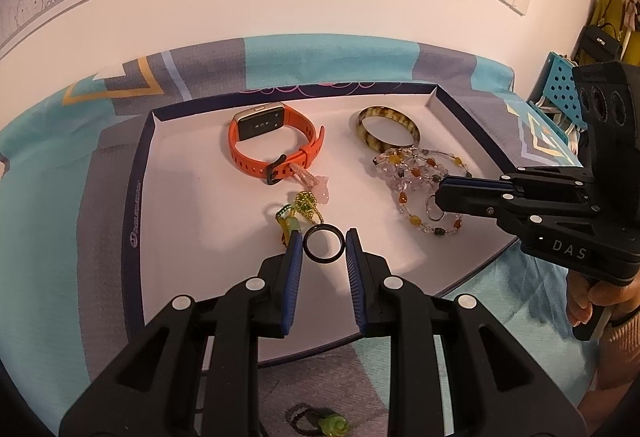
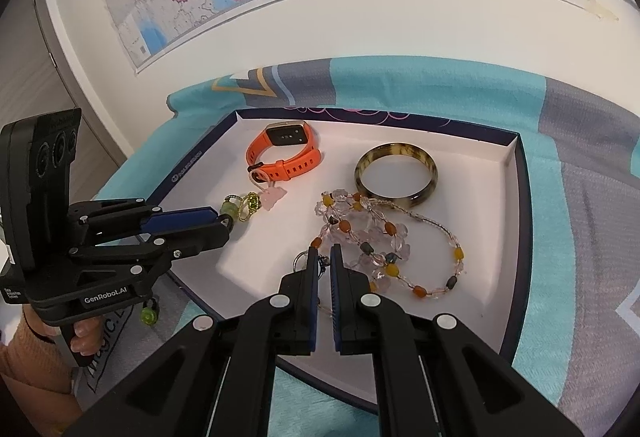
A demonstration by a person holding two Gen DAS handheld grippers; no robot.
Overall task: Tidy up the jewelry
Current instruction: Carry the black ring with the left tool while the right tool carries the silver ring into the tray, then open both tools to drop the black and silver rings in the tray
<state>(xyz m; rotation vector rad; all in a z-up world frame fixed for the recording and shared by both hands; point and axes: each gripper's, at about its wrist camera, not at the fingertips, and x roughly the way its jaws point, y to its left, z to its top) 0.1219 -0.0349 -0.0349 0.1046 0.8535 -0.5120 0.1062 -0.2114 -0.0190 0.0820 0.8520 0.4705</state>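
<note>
"DAS" on right tool (image 1: 440, 197)

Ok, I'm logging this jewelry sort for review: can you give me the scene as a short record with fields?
tray: shallow box, white inside, on patterned cloth
in tray: orange watch, mottled bangle, beaded strand, green bead charm
left gripper: jaws closed on black ring
right gripper: jaws shut, silver ring at the tips; grip unclear
outside tray: green bead loop on the cloth
</note>
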